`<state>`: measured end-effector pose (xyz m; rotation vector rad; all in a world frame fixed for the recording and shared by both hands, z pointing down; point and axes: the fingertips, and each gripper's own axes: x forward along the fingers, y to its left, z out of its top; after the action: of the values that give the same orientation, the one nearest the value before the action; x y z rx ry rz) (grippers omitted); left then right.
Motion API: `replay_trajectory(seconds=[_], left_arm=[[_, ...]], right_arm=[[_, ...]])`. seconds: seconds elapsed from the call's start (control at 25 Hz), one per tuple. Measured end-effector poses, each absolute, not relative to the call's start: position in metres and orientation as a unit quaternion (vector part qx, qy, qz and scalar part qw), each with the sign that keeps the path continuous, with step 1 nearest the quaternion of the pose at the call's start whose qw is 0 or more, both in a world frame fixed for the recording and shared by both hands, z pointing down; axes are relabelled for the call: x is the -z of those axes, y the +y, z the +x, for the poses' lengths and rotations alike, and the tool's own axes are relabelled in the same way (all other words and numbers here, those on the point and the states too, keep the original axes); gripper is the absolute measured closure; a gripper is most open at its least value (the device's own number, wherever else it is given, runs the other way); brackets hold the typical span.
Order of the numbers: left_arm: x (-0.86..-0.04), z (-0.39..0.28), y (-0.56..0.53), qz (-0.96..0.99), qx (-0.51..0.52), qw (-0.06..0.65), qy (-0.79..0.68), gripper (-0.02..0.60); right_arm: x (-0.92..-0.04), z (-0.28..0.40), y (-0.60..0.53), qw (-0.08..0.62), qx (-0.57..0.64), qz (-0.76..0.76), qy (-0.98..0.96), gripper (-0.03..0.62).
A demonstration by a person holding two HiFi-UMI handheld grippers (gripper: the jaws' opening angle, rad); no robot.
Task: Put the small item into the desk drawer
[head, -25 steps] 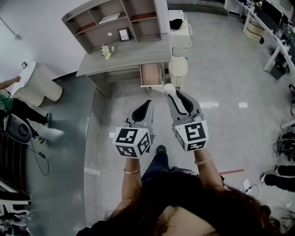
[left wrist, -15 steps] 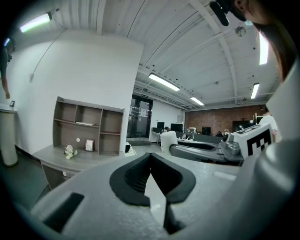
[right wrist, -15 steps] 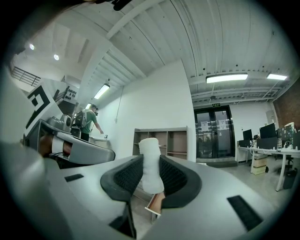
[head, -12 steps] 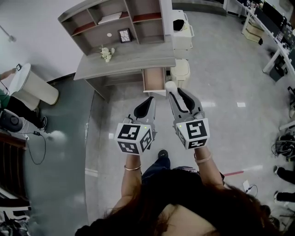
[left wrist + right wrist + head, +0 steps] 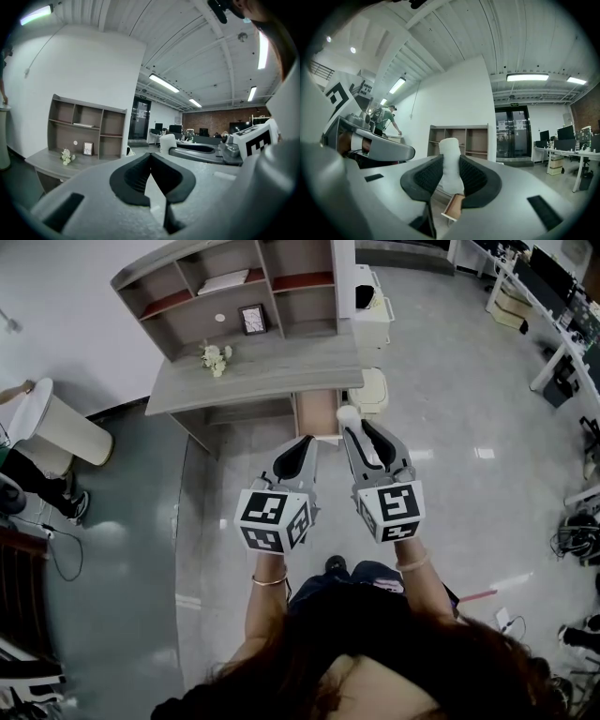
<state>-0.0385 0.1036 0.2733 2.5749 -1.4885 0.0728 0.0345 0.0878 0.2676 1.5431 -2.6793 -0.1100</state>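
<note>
Your right hand-held gripper (image 5: 449, 161) clamped on small white item (image 5: 346, 414), held in air, near open drawer (image 5: 317, 412) of table (image 5: 253, 376). Your left hand-held gripper (image 5: 150, 157): jaws together, empty.

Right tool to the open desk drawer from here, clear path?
Probably yes. The drawer is pulled open with nothing seen over it; the right tool, shut on the white item, points toward it, and the left tool sits beside, not between. A step closer looks needed.

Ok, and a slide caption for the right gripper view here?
Right gripper shut on a small white item, aimed at the open desk drawer, shelf unit behind.
</note>
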Motion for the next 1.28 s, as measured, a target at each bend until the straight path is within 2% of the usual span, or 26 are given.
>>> replay_trajectory(seconds=[0.68, 1.28], left_arm=[[-0.294, -0.035, 0.042, 0.871, -0.035, 0.095, -0.481, 0.566], [-0.314, -0.045, -0.063, 0.841, -0.017, 0.090, -0.533, 0.566]], right_arm=[[-0.291, 0.023, 0.024, 0.046, 0.017, 0.499, -0.865, 0.491], [-0.315, 0.015, -0.081, 0.061, 0.006, 0.468, -0.882, 0.491]])
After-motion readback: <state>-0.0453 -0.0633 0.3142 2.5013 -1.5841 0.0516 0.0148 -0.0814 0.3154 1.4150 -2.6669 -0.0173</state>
